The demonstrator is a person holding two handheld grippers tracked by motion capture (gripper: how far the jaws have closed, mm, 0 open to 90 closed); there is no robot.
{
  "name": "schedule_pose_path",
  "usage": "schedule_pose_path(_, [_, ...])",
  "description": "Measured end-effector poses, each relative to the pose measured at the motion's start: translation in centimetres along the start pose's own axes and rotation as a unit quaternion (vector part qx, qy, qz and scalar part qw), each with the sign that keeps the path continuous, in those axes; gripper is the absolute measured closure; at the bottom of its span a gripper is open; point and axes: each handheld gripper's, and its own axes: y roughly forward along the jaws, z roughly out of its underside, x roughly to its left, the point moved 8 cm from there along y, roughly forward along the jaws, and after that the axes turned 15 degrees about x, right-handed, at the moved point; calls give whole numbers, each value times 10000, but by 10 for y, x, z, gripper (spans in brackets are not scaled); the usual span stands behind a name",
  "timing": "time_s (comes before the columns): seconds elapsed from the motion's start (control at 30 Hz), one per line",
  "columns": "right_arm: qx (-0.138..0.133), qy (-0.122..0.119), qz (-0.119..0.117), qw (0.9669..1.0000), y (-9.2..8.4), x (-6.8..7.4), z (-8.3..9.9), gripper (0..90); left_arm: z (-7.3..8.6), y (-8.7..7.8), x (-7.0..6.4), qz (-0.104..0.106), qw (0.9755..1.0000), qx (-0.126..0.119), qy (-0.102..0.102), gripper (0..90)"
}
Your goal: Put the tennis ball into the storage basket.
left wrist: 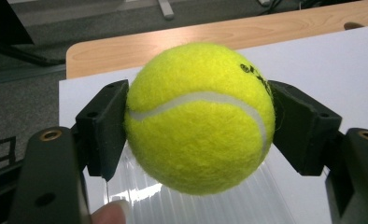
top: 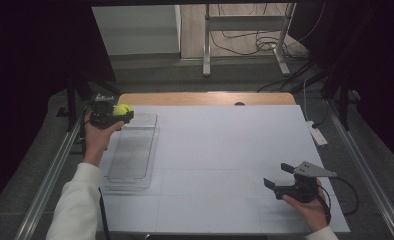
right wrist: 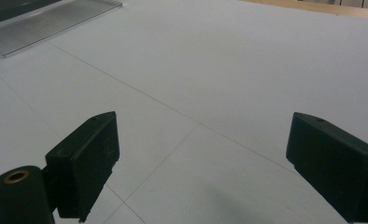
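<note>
A yellow-green tennis ball (top: 122, 109) (left wrist: 200, 116) is clamped between the two black jaws of my left gripper (top: 119, 114) (left wrist: 198, 126), held above the far end of a clear ribbed plastic tray (top: 133, 150) (left wrist: 205, 205) at the table's left. A fingertip (left wrist: 111, 213) shows at the bottom of the left gripper view. My right gripper (top: 278, 176) (right wrist: 201, 163) hovers low over the white sheet (top: 220, 160) near the front right, its jaws wide apart with nothing between them.
The white sheet (right wrist: 210, 70) covers a wooden table whose bare far edge (top: 205, 98) shows at the back. A metal frame and cables (top: 245, 40) stand on the floor beyond. A white power strip (top: 317, 134) lies at the right edge.
</note>
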Motion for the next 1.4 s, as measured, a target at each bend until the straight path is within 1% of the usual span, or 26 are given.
schedule_pose_path(0.53, [-8,2,-9,10000,0,0,0,99,8,15,3,-44,9994,355,21,271])
schedule_pose_path(0.6, [-8,2,-9,10000,0,0,0,99,10,18,4,-60,9990,436,5,271])
schedule_pose_path(0.8, [3,2,-2,10000,0,0,0,99,13,24,4,-59,9985,552,8,271])
schedule_pose_path(1.0, [-5,5,-8,10000,0,0,0,99,17,31,5,-103,9973,726,42,271])
schedule_pose_path(1.27, [8,3,-1,10000,1,0,0,99,19,34,5,-110,9965,829,43,271])
schedule_pose_path(1.3, [7,3,5,10000,1,0,0,99,20,35,6,-147,9960,871,109,271])
schedule_pose_path(1.4, [12,3,7,10000,1,0,0,99,21,37,7,-156,9956,918,81,271])
